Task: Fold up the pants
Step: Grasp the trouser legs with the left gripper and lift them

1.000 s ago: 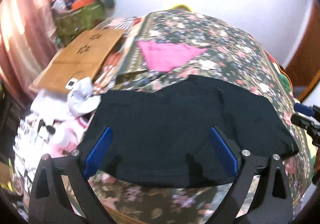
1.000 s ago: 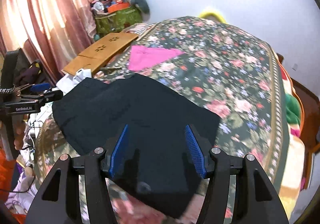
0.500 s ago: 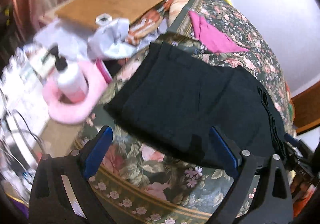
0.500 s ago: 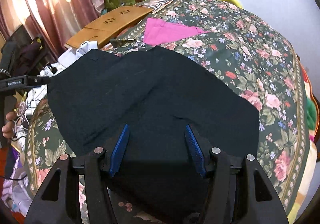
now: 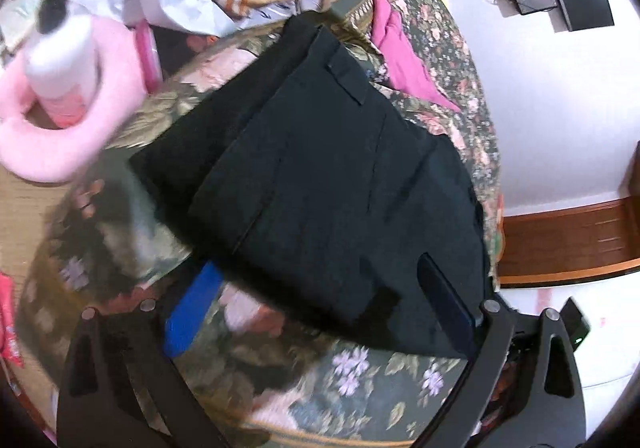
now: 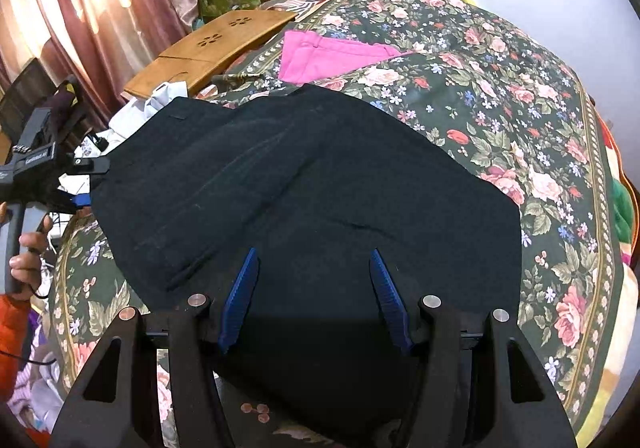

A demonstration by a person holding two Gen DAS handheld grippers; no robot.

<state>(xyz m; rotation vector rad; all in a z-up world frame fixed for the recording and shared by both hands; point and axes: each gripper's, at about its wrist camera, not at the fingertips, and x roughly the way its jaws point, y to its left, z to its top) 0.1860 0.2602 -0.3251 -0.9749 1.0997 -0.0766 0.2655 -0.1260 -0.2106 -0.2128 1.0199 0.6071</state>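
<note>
Since the black pants [image 6: 304, 184] lie flat on the floral bedspread [image 6: 520, 96], long axis running left-right, each claw faces one end: right gripper [image 6: 314, 296] spread and empty over the near hem, left gripper [image 5: 320, 312] likewise agape at the far-left edge.

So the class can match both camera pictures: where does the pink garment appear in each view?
Left wrist: pink garment upper centre-right, beyond the black pants.
Right wrist: pink garment upper centre, beyond the pants' far edge.
Shared landmark: the floral bedspread beneath both.
</note>
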